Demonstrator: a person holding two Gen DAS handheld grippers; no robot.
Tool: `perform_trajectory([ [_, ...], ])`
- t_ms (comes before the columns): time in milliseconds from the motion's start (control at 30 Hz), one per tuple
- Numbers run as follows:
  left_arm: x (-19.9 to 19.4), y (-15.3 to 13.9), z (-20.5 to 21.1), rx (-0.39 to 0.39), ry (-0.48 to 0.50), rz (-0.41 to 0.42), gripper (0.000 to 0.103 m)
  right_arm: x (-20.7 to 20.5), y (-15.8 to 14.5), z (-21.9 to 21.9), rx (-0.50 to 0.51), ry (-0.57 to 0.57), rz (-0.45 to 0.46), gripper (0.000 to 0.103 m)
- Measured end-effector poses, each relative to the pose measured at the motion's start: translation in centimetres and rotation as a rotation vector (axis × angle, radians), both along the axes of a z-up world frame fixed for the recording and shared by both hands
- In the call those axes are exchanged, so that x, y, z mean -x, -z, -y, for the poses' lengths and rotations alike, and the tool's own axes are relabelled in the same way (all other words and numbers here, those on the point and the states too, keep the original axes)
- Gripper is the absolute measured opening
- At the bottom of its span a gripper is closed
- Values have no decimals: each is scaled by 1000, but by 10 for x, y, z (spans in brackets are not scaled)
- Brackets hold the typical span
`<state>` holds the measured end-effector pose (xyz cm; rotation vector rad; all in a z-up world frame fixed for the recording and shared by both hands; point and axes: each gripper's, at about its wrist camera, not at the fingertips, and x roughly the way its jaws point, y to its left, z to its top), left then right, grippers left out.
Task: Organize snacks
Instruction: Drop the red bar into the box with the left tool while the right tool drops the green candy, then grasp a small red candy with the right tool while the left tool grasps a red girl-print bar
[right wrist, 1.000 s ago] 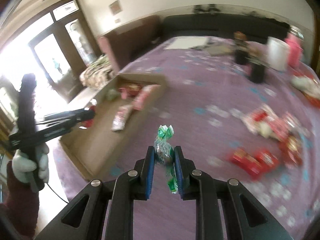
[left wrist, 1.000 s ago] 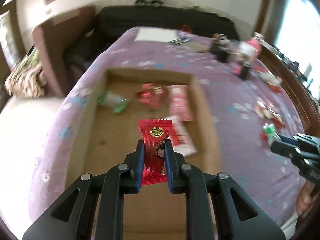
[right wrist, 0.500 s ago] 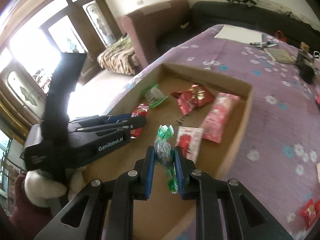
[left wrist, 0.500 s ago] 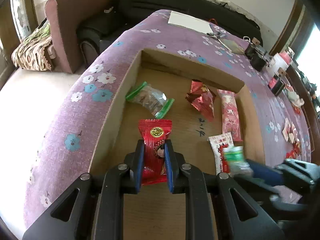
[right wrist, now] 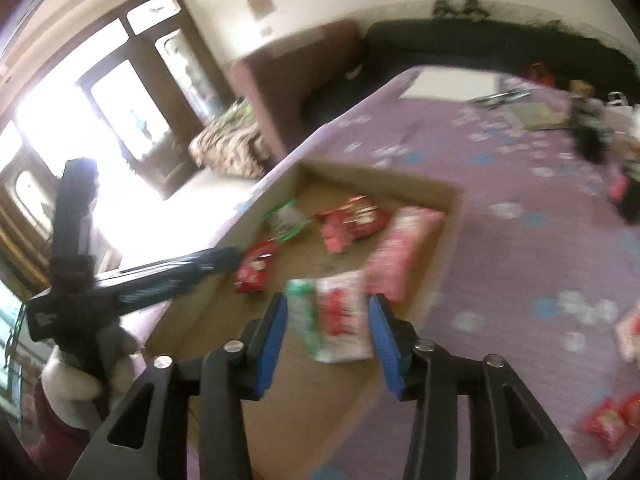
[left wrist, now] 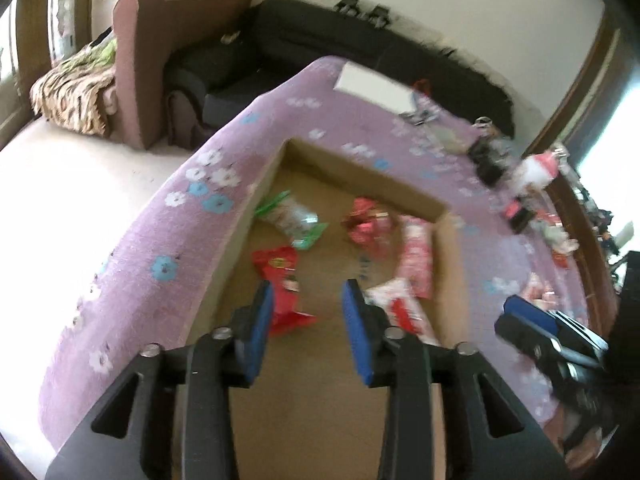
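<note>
Now both tongs' jaws have just been opening. Left tongs (left wrist: pixel 308 294) stand released, red packet (left wrist: pixel 282 284) loose by the nine-o'clock pad in the box (left wrist: pixel 404 194). Right tongs (right wrist: pixel 326 308) stand released, green candy (right wrist: pixel 304 316) free near the nine-o'clock pad.

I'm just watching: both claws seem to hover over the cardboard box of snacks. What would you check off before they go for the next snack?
1. Left gripper open, jaws just opened: ok.
2. Red rectangular foil candy packet clear of its pads: cannot tell; blurred, close to the left pad.
3. Right gripper open, jaws just opened: ok.
4. Green-and-clear twisted candy wrapper released between its fingers: ok, though whether it has landed: cannot tell.
5. Both drops inside the shallow brown cardboard box: ok.
6. More snacks waiting on the purple flowered tablecloth: ok.
</note>
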<state>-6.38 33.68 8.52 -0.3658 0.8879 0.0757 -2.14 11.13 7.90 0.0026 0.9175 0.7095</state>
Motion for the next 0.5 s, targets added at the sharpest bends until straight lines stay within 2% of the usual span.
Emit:
perform_trajectory([
  [33,8,-8,10,16,14,31,55,0,-3,18,0,32,10,48],
  [67,12,-12,17,26,24,50,60,-1,-5,33,-2,60,13,48],
  [233,29,-25,74,72,140,104,60,-6,-5,133,-3,255,8,48],
  [367,34,-15,125,78,235,82,60,-8,10,216,-7,423,-37,50],
  [500,40,-4,168,54,311,61,60,-1,28,262,-31,503,-93,51],
])
